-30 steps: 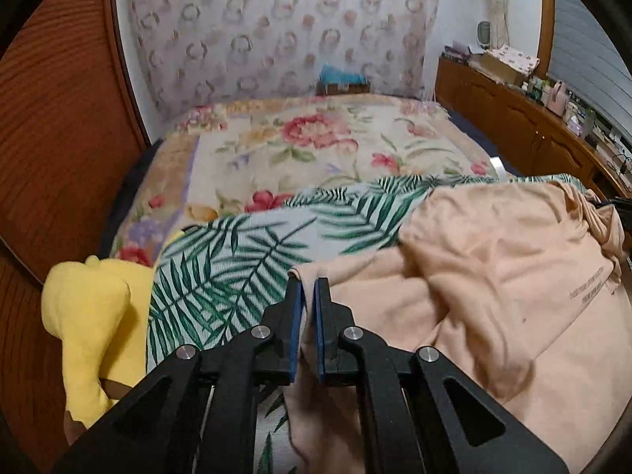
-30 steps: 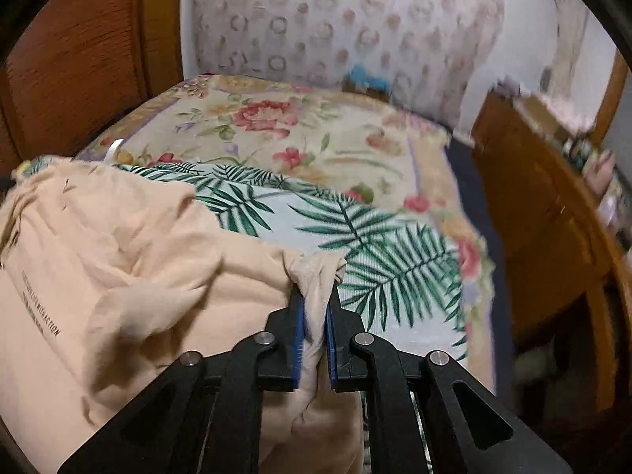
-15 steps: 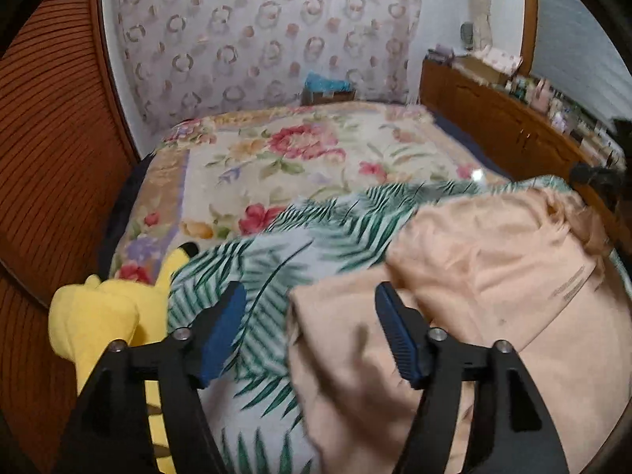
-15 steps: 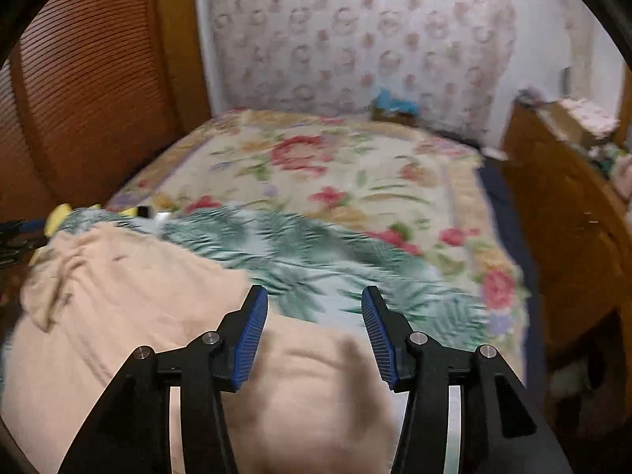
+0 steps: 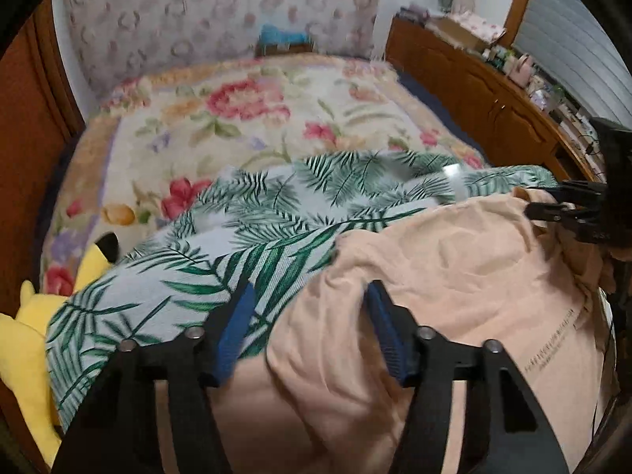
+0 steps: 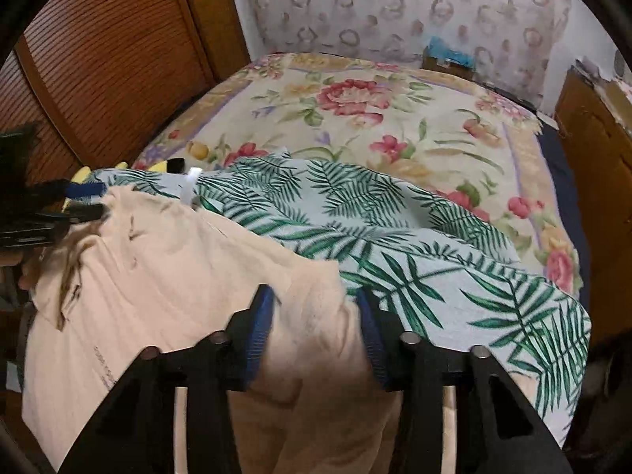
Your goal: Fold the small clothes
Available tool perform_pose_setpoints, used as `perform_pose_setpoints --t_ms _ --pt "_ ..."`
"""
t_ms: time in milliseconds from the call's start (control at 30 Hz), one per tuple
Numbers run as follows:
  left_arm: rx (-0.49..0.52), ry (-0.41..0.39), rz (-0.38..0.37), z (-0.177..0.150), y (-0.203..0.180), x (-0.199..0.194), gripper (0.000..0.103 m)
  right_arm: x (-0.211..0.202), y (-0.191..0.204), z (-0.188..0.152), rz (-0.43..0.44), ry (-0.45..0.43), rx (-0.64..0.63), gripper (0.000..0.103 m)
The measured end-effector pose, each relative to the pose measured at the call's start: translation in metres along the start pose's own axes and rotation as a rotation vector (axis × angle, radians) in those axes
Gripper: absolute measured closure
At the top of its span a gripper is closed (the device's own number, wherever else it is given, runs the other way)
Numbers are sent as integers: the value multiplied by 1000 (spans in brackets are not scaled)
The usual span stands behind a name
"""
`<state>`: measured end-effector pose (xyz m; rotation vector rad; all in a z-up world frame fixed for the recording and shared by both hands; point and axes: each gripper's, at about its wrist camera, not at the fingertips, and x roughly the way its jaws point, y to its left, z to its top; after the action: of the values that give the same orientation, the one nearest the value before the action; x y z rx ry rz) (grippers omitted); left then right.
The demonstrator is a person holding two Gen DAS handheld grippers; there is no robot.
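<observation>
A bed (image 5: 252, 126) under a floral quilt fills the room, between ribbed wooden doors (image 6: 102, 63) and a cluttered wooden dresser (image 5: 493, 91), with patterned wallpaper (image 6: 395, 4) behind. Near its foot, a peach garment (image 5: 454, 276) lies rumpled on a palm-leaf cloth (image 6: 395, 237), beside what seems a yellow plush toy (image 5: 27, 328). The left hand-held gripper (image 5: 308, 316) and right hand-held gripper (image 6: 316, 316) are released, jaws closing over the garment's far corners.

A bed with a floral cover (image 5: 245, 118) fills the room between a ribbed wooden door (image 6: 110, 59), patterned wallpaper (image 6: 395, 4) and a cluttered wooden cabinet (image 5: 486, 94).
</observation>
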<state>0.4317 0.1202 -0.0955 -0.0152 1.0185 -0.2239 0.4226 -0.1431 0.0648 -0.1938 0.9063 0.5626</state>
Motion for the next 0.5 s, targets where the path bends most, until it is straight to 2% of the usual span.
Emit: perform_pose_setpoints --t_ms 33,100,167,267,500 --pt "7 -9 11 3 -2 0 51 7 -2 2 4 -3 -2 81" --pt "2 4 -7 7 -3 1 62 22 -14 5 23 -12 -10 95" --pt "16 8 -26 8 -7 -1 95 21 -12 5 38 -41 -32 96" --pt "61 -17 -7 5 -20 -12 99 17 -11 -6 48 -101 -49 97" --pt "148 -223 26 -16 -54 -94 99 -31 -5 -42 75 -274 -47 97"
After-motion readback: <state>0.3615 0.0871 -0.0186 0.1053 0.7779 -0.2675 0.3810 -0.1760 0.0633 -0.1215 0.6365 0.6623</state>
